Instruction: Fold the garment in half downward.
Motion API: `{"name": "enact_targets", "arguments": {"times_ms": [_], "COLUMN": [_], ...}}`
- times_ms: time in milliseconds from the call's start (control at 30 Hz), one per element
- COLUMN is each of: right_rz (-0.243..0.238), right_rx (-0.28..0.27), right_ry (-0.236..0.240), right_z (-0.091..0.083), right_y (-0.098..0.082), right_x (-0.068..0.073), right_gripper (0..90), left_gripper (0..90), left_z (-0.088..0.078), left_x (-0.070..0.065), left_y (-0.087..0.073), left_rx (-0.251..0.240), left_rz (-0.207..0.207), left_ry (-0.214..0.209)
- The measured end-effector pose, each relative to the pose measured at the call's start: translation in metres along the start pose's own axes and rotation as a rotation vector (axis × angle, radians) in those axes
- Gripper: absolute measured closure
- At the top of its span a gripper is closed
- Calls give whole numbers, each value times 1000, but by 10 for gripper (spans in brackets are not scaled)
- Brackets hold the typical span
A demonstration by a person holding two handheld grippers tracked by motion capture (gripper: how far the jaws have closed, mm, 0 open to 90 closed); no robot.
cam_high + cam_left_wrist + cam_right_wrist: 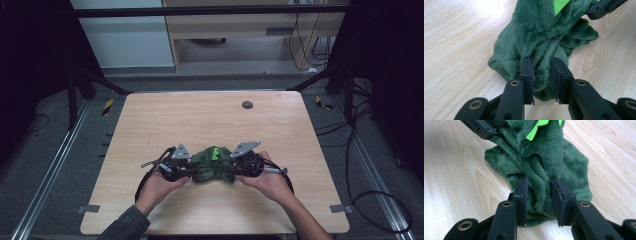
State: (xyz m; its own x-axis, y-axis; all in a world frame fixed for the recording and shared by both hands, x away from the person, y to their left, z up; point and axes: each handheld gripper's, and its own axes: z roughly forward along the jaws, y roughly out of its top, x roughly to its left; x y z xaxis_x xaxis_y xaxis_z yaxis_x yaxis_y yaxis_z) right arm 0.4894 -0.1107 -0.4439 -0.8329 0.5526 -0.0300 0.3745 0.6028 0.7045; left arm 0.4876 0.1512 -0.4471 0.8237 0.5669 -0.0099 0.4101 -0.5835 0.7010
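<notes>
Green plush cloth (pixel 214 165) lies bunched in a heap on the near half of the wooden worktop (pixel 215 120), roughly centred from side to side, with its long axis running left to right between the two hands in the high view. A bright lime-green patch (pixel 215 152) shows on the upper, far side of the bundle, so that side faces away from the person. The left tool (pixel 186 167) comes in from the left end and the right tool (pixel 237 167) from the right end, each held in a hand (pixel 160 184) with a grey three-cornered plate on top. In the left gripper view the left tool (pixel 541 73) has its two black jaws a little apart with a thick fold of the cloth (pixel 541 32) pinched between them, the pile bulging past the pads. In the right gripper view the right tool (pixel 537 195) grips the cloth (pixel 544 160) in the same way, jaws partly closed on a gathered ridge of the fabric. Each of these views also shows a black jaw of the opposite tool at the far end of the bundle, touching the cloth. The heap rests on the worktop, its lower folds spreading onto the wood.
</notes>
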Motion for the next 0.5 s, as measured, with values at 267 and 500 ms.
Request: {"name": "enact_targets", "arguments": {"times_ms": [267,500], "right_rz": [1,7], "right_rx": [-1,0], "right_ry": [5,3], "right_z": [-2,-3], "right_y": [-5,-11], "right_x": [3,6], "right_gripper": [648,630], "left_gripper": [724,722], "left_z": [0,0], "left_x": [-2,-5], "left_y": [-5,-10], "left_rx": [8,8], "left_rz": [3,3], "left_ry": [-5,-5]}}
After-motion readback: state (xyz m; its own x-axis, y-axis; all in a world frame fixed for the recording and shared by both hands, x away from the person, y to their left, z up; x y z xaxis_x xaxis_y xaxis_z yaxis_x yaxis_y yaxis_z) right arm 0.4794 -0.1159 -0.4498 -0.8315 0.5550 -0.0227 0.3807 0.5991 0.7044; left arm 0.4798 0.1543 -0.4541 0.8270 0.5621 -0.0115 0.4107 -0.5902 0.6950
